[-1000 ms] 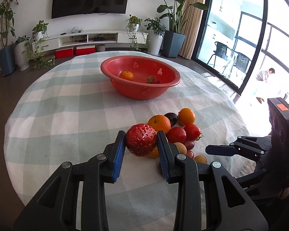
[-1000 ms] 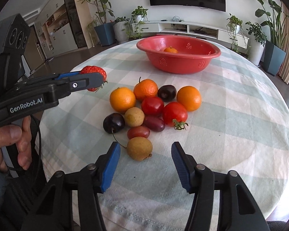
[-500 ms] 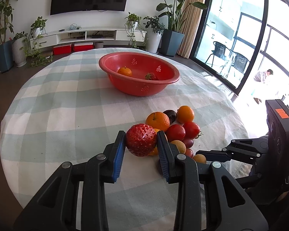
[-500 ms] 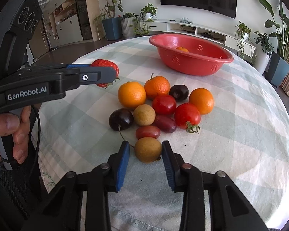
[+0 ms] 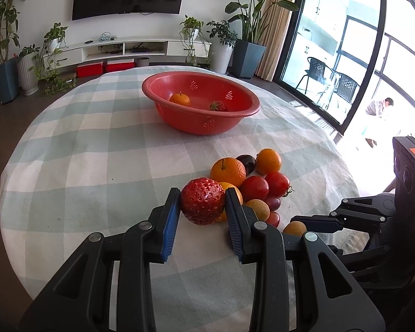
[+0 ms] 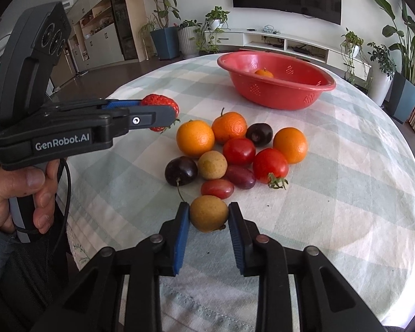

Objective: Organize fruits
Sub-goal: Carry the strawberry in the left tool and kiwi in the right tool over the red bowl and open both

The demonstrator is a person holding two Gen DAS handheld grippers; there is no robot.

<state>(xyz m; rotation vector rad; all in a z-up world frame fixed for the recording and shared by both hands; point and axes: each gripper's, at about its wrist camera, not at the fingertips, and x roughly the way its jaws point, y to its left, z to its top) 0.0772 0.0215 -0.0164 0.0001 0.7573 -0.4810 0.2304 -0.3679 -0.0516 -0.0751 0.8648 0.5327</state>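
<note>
Currently a strawberry [image 5: 202, 204] is pinched in the left gripper [image 5: 202, 207] above the cloth, a longan [image 6: 209, 213] is clamped by the right gripper [image 6: 209, 218] at the pile's near edge; carriage to the basin [image 5: 246, 110] is judged next

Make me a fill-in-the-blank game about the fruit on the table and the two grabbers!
1. The left gripper is shut on a ____.
2. The right gripper has its pads against a round ____ colored fruit at the near edge of the pile.
3. The red basket already holds a strawberry and one ____.
4. The tablecloth has a ____ pattern.

Missing words: strawberry; tan; orange; checked
</note>
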